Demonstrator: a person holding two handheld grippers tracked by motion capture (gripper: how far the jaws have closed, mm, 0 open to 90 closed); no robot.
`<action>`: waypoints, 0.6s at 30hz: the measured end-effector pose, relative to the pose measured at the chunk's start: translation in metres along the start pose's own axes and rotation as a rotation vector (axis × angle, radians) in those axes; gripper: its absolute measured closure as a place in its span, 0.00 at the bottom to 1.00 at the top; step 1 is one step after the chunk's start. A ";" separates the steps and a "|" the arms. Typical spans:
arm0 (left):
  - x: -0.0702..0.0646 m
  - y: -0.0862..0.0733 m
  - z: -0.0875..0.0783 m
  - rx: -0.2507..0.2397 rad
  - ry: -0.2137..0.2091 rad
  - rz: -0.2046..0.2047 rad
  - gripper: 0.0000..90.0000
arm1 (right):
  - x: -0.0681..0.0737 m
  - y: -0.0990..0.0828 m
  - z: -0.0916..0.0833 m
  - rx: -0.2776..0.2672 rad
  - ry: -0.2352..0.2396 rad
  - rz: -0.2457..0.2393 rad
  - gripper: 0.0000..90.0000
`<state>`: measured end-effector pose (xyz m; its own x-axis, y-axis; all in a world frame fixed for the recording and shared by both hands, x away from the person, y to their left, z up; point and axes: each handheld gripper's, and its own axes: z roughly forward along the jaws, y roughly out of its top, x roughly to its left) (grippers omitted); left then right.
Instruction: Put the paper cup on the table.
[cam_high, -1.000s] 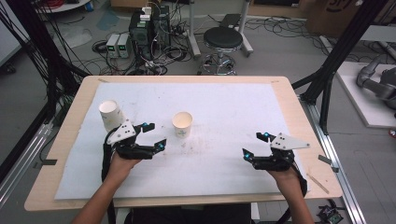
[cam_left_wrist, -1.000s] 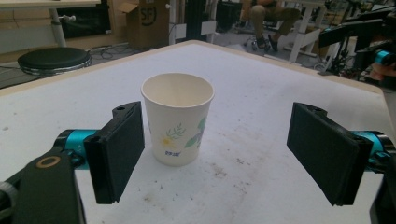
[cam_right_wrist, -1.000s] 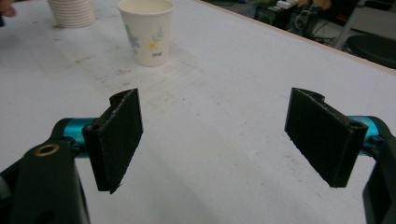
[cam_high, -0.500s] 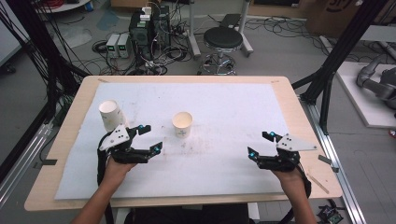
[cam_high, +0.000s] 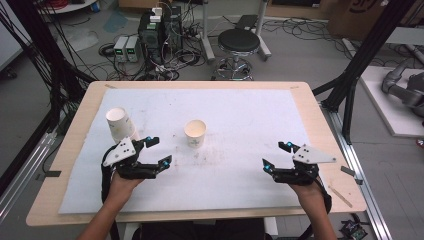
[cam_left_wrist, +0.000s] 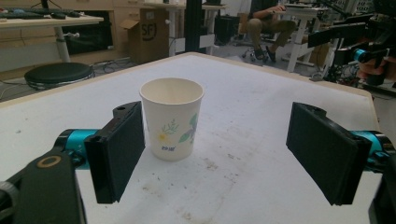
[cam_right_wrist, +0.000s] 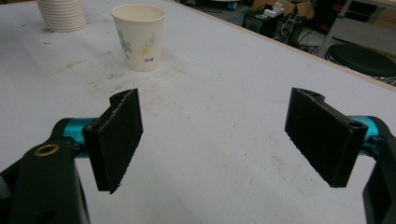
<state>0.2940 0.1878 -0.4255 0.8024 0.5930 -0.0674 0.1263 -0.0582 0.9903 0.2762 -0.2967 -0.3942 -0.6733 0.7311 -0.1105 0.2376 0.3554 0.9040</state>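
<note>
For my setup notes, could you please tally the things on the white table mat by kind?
Single white paper cup with a leaf print: 1
Stack of plain white paper cups: 1
Hand-held black claws, left claw and right claw: 2
Total: 4

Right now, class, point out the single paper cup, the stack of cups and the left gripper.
single paper cup (cam_high: 195, 133), high view, on its side wall.
stack of cups (cam_high: 120, 124), high view, on its side.
left gripper (cam_high: 159, 151), high view, midway between its fingertips.

A white paper cup (cam_high: 195, 133) with a floral print stands upright, open-mouthed, mid-table.
</note>
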 end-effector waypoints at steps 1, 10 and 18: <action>0.000 0.000 0.000 0.000 0.005 0.002 0.22 | 0.000 0.000 0.000 0.000 0.001 0.000 0.22; 0.000 0.000 -0.001 0.004 0.011 0.004 0.23 | -0.001 -0.001 0.002 0.001 0.009 0.003 0.22; 0.002 0.000 0.000 0.002 0.014 0.003 0.23 | -0.001 0.000 0.003 0.000 0.015 0.003 0.22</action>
<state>0.2951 0.1892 -0.4260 0.7947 0.6037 -0.0630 0.1251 -0.0613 0.9903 0.2789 -0.2955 -0.3953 -0.6830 0.7233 -0.1016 0.2393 0.3530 0.9045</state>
